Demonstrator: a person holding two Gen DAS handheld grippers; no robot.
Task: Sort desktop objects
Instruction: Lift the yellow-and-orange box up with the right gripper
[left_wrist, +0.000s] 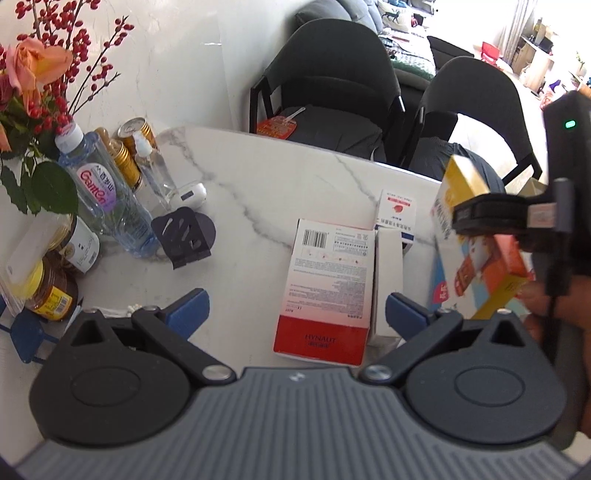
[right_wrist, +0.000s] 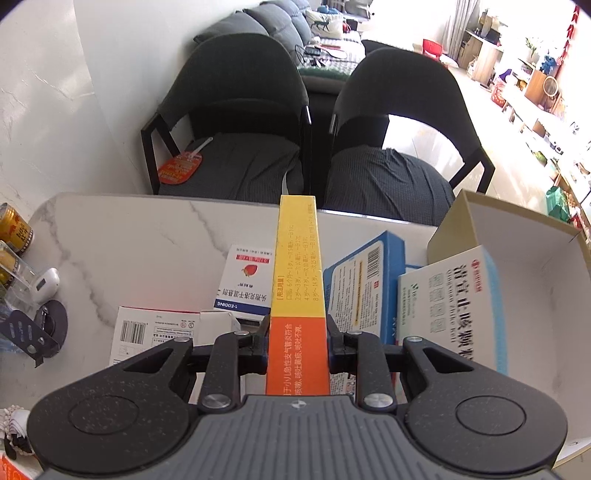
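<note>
My right gripper (right_wrist: 297, 345) is shut on a long yellow-and-orange medicine box (right_wrist: 297, 295) and holds it off the table, pointing away from me. In the left wrist view that box (left_wrist: 480, 266) hangs tilted at the right, with the right gripper (left_wrist: 480, 218) clamped across it. My left gripper (left_wrist: 295, 314) is open above the marble table (left_wrist: 240, 206). A red-and-white box (left_wrist: 325, 288) lies flat between its blue pads (left_wrist: 188, 310) without touching them. A white strawberry-print box (right_wrist: 247, 280) and a blue box (right_wrist: 362, 280) lie nearby.
An open cardboard box (right_wrist: 517, 236) at the right holds a white-and-green medicine box (right_wrist: 454, 295). Water bottle (left_wrist: 107, 199), gold cans (left_wrist: 136, 133), jars, flowers (left_wrist: 33, 74) and a black stand (left_wrist: 184, 236) crowd the left. Two dark chairs (right_wrist: 240, 122) stand past the far edge.
</note>
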